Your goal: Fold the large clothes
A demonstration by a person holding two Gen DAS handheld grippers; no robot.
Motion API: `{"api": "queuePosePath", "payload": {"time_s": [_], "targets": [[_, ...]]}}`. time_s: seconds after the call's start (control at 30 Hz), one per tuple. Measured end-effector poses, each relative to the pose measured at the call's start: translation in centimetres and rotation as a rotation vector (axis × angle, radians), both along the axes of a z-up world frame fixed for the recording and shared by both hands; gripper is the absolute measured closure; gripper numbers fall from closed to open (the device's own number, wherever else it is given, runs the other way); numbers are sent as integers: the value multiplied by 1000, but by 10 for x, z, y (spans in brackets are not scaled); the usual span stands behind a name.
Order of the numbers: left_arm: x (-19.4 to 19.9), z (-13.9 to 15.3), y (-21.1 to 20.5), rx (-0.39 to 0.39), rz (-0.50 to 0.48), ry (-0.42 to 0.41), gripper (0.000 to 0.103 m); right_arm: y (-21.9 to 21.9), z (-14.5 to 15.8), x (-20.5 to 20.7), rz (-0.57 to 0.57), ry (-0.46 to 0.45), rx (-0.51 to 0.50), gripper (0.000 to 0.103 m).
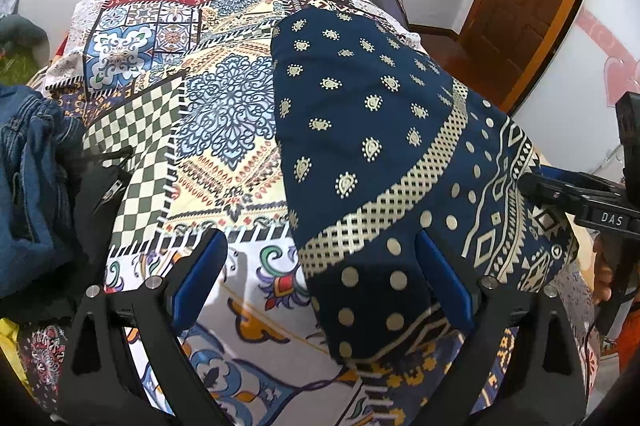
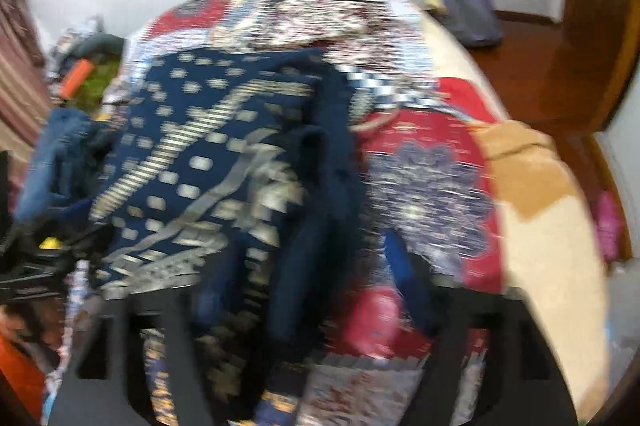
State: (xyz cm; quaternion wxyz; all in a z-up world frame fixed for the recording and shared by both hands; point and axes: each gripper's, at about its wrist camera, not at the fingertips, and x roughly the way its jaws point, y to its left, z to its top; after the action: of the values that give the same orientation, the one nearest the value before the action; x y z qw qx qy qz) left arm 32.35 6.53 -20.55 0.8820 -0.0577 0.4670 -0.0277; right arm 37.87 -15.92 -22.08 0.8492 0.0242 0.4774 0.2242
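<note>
Navy garment (image 1: 372, 130) with cream print lying folded on the patchwork bedspread (image 1: 224, 74) of the bed, its near corner between the spread fingers of the left tongs (image 1: 320, 266), no pad seen pressing it. Right tongs (image 2: 304, 266) likewise spread, blurred, over a bunched navy fold (image 2: 312, 166) at the garment's edge; in the left view reaching the same cloth from the right. Heap of denim (image 1: 32, 166) and dark clothing at the bed's left.
</note>
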Motion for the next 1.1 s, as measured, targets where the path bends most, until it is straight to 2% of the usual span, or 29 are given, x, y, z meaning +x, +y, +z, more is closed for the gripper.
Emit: {"api": "queuePosePath", "payload": {"time_s": [0.17,0.3,0.33,0.47,0.67,0.77,0.83,0.9,1.0,1.1], "targets": [[-3,7,5,19,-1,-6,7,-18,5,-3,3,47,23,22],[4,19,10,62,15,-35,7,-15,20,0,13,18,36,22],[6,21,11,56,20,-40,7,-12,22,1,12,12,42,18],[28,19,25,-63,25,-4,7,-4,20,17,2,25,97,15],[59,-12,40,-326,2,111,7,4,-16,48,15,163,183,15],[73,-31,44,-455,3,167,5,1,-35,61,27,268,285,7],[80,-41,44,-501,12,185,1,-2,-46,70,30,337,349,6],[84,-39,40,-489,5,175,1,-1,-54,78,45,386,394,6],[89,-40,33,-483,-9,170,1,7,-56,79,78,408,418,6],[93,-38,28,-485,-21,163,4,18,-52,76,105,415,417,16]]}}
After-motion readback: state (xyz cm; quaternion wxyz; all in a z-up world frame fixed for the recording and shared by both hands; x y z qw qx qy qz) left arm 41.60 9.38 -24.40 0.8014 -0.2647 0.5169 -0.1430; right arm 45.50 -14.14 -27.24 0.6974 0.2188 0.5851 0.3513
